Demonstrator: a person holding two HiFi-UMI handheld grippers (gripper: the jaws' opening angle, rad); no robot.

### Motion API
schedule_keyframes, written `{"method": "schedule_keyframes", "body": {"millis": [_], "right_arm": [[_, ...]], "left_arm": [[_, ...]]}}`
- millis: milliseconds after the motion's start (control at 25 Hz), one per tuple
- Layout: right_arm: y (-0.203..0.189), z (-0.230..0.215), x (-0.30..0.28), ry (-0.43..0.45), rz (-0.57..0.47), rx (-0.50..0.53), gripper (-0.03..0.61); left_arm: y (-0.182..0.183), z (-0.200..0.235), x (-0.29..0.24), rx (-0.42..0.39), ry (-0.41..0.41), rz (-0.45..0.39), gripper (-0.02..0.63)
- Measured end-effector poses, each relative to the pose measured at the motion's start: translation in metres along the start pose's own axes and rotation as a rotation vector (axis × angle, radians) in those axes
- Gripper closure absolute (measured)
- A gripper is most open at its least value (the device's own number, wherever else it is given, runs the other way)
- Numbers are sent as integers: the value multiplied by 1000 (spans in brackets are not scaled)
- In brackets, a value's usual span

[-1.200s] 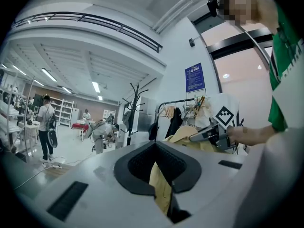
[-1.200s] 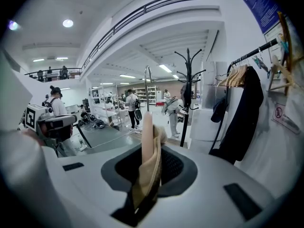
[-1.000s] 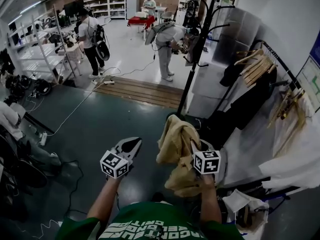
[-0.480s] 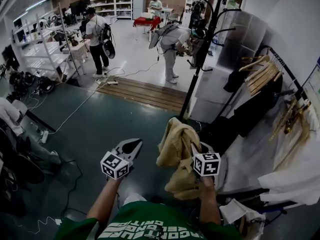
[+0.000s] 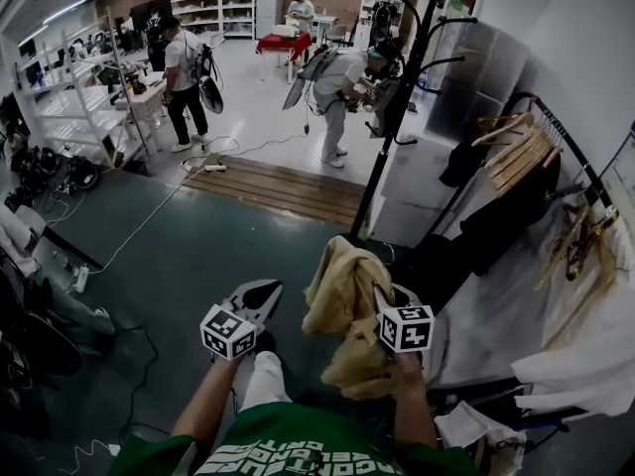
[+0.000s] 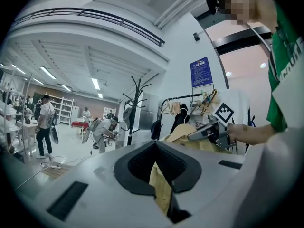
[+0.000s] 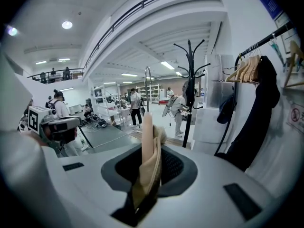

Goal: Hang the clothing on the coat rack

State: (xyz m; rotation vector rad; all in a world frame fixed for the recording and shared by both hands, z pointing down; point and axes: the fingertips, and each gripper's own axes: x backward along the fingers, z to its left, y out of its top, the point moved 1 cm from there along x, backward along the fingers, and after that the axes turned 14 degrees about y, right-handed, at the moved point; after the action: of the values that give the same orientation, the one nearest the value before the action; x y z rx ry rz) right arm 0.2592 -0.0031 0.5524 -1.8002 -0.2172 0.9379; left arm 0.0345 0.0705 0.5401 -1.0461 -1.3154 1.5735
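Dark teal flooring [image 5: 198, 256] fills the head view of a large workshop. A strip of wooden floorboards [image 5: 283, 186] lies further off, and people stand at work beyond it. The tall black metal coat rack [image 5: 392, 117] rises just past the boards, with hooks branching from its top. The right gripper [image 5: 389, 300] holds up a crumpled tan fabric garment [image 5: 342, 291], which hangs short of the rack's foot and well below its hooks. The left gripper [image 5: 260, 294] hovers beside the garment and does not touch it. To the right, a clothes rail carries pale wooden hangers [image 5: 516, 137] and a dark hanging garment [image 5: 496, 211].

In the left gripper view, the left gripper [image 6: 159, 167] has its black pads slightly spread with nothing pinched. The tan fabric garment [image 6: 183, 132] shows through the gap, hanging from the other gripper. The coat rack [image 6: 135, 108] stands in the middle distance.

In the right gripper view, the right gripper [image 7: 149, 158] pinches a fold of the tan garment [image 7: 148, 127], and the cloth sticks up past the jaw tips. The coat rack [image 7: 188, 94] stands ahead, slightly right. The wooden hangers [image 7: 247, 70] and the dark garment [image 7: 251, 122] are on the rail further right.
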Motion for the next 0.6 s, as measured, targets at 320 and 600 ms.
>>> {"method": "schedule_keyframes", "body": {"millis": [320,600], "right_arm": [[23,-17,-33,-34,-6,-16,506],[50,-38,-67,-67,-12,-31,506]], "left_arm": [[14,32,-62,2,-67,-12,609],[24,61,-116,5,-122,-12,609]]}}
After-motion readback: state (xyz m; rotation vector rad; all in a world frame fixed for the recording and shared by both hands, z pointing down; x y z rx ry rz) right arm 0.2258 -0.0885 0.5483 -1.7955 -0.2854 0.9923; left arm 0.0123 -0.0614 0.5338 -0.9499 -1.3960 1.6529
